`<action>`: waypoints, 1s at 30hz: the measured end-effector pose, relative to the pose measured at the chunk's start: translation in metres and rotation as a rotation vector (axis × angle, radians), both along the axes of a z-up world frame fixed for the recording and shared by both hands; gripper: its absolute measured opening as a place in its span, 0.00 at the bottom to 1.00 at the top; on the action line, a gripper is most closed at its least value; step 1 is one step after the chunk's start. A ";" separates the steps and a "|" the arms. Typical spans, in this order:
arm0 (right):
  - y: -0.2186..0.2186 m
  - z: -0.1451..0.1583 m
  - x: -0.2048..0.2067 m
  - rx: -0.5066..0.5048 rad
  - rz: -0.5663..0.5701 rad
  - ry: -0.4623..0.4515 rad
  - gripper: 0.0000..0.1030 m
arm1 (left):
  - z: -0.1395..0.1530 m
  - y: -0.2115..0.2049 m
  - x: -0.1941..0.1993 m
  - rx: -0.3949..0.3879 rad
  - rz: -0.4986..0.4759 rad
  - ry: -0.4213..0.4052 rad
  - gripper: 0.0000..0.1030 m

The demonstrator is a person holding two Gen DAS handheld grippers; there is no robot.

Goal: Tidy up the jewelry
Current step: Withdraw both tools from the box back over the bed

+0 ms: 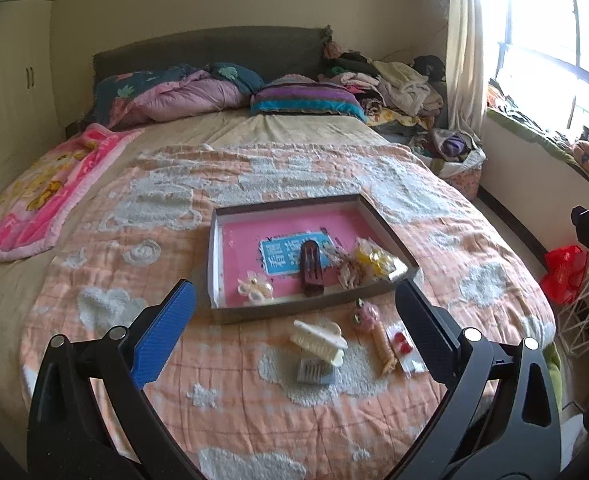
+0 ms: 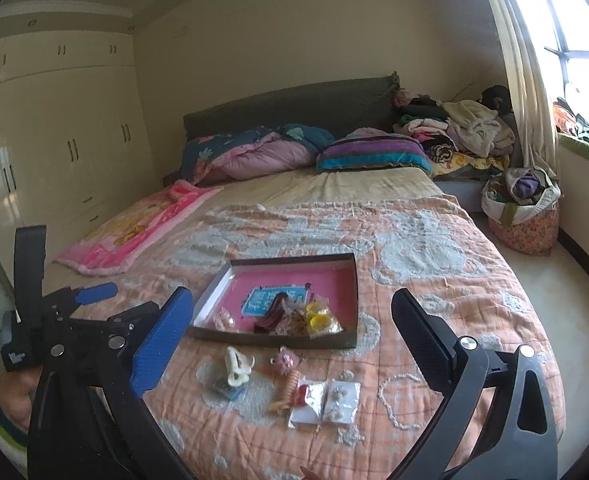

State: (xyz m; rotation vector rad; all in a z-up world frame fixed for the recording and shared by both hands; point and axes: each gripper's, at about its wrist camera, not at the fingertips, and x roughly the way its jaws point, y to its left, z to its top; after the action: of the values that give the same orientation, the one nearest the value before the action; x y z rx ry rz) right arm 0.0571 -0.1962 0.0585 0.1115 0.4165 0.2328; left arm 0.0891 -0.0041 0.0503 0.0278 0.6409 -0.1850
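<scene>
Lying on the peach quilt (image 1: 254, 420) of the bed, a shallow cardboard box (image 1: 390, 236) with a pink floor holds part of the jewelry: a dark red hair clip (image 1: 311, 270) on a blue label, a pearly flower clip (image 1: 254, 290) near the box's front left corner, and a clear packet of yellow rings (image 1: 374, 260) toward its right side. Just in front of the box, loose on the quilt, sit a cream claw clip (image 1: 320, 342) resting on a small grey card, a pink charm (image 1: 368, 314), a beige twisted clip (image 1: 384, 348) and a packet with red beads (image 1: 401, 342); the right wrist view adds a second clear packet (image 2: 341, 402) beside that one. The left gripper (image 1: 294, 320) hangs above these loose pieces with its jaws spread wide and nothing between them. The right gripper (image 2: 292, 326) likewise stands wide apart and empty. A striped pillow (image 1: 306, 98) and a pile of clothes (image 1: 390, 84) lie at the headboard.
</scene>
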 end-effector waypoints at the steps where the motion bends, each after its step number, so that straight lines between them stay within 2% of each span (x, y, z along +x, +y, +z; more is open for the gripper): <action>1: 0.000 -0.003 -0.003 -0.008 -0.001 0.004 0.96 | -0.002 0.000 -0.003 0.005 -0.002 0.004 0.91; 19: 0.001 -0.049 -0.007 -0.043 0.020 0.131 0.96 | -0.056 -0.010 -0.014 0.049 -0.064 0.138 0.91; 30: -0.001 -0.074 -0.010 -0.051 0.035 0.187 0.96 | -0.075 -0.013 -0.016 0.062 -0.075 0.179 0.91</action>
State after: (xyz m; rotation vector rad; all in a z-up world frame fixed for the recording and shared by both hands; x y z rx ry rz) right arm 0.0471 -0.1969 -0.0153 0.0759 0.6103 0.2472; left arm 0.0730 -0.0173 -0.0242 0.0962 0.8247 -0.2412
